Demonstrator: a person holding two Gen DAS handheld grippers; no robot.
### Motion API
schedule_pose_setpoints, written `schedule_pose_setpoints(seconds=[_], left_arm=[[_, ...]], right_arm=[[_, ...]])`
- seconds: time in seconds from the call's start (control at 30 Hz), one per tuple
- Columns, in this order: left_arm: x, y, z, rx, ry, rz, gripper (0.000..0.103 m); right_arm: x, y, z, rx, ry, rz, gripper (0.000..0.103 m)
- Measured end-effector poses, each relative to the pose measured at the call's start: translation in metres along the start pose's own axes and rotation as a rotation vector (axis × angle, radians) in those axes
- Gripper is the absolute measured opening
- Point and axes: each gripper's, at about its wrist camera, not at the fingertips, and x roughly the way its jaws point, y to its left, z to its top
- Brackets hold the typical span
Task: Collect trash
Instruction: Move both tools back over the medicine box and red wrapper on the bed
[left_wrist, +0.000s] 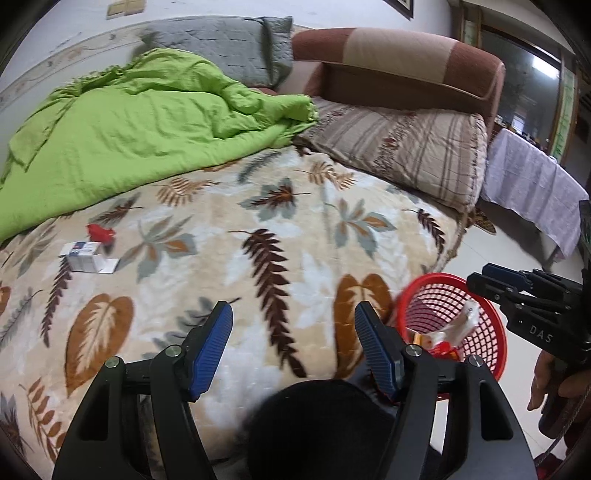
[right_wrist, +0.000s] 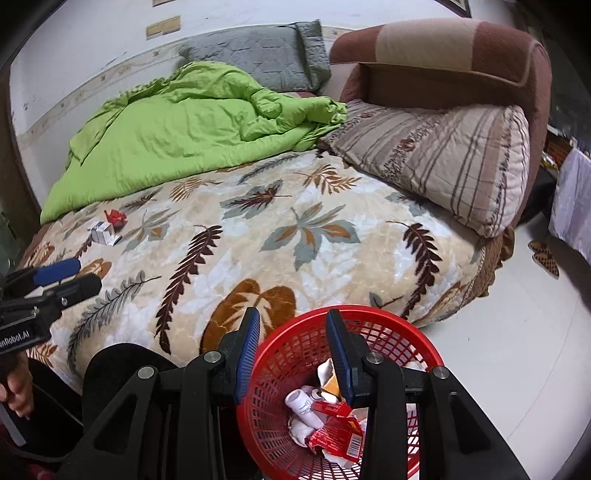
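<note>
A red mesh basket (right_wrist: 413, 328) stands on the floor at the bed's near corner. In it lie a white bottle (right_wrist: 301, 402) and red wrappers (right_wrist: 332, 432). My right gripper (right_wrist: 293, 317) hangs open over the basket's rim, with nothing between its pads. In the left wrist view a pale, blurred scrap (left_wrist: 467, 321) shows in the basket (left_wrist: 424, 306) mouth, below the right gripper (left_wrist: 480, 278). My left gripper (left_wrist: 293, 314) is open and empty above the leaf-print blanket (left_wrist: 258, 206). Far left on the bed lie a small white box (left_wrist: 83, 256) and a crumpled red wrapper (left_wrist: 99, 232).
A green quilt (left_wrist: 129, 122) covers the bed's far left, with a grey pillow (left_wrist: 221, 44) behind it. A striped pillow (left_wrist: 406, 144) leans on the brown headboard (left_wrist: 399, 55). Pale floor (right_wrist: 517, 332), slippers (right_wrist: 543, 254) and a cloth-covered table (left_wrist: 528, 188) lie to the right.
</note>
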Motion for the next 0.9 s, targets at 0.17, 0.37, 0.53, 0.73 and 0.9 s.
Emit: schedule_pose_setpoints(seconds=[0.17,0.37,0.53,0.73,0.9], left_arm=[[-0.006,0.021,-0.002,-0.035,-0.006,0.037,0.068],[-0.015,0.049,-0.005,-0.068,-0.016,0.094,0.068],[-0.020,0.073,-0.014,-0.090,-0.011,0.147,0.068],[-0.019,0.120,-0.026,-0.196,0.009,0.216,0.068],[-0.014,0.177,-0.037,-0.341,0.024,0.300,0.068]], right_arm=[[0.004,0.018,0.006,-0.027,0.006,0.018,0.040],[0.009,0.045,0.019,-0.086,-0.002,0.021,0.042],[0.019,0.075,0.028,-0.168,0.009,0.046,0.048],[0.036,0.113,0.039,-0.239,0.032,0.147,0.048],[0.054,0.153,0.061,-0.308,0.042,0.270,0.048]])
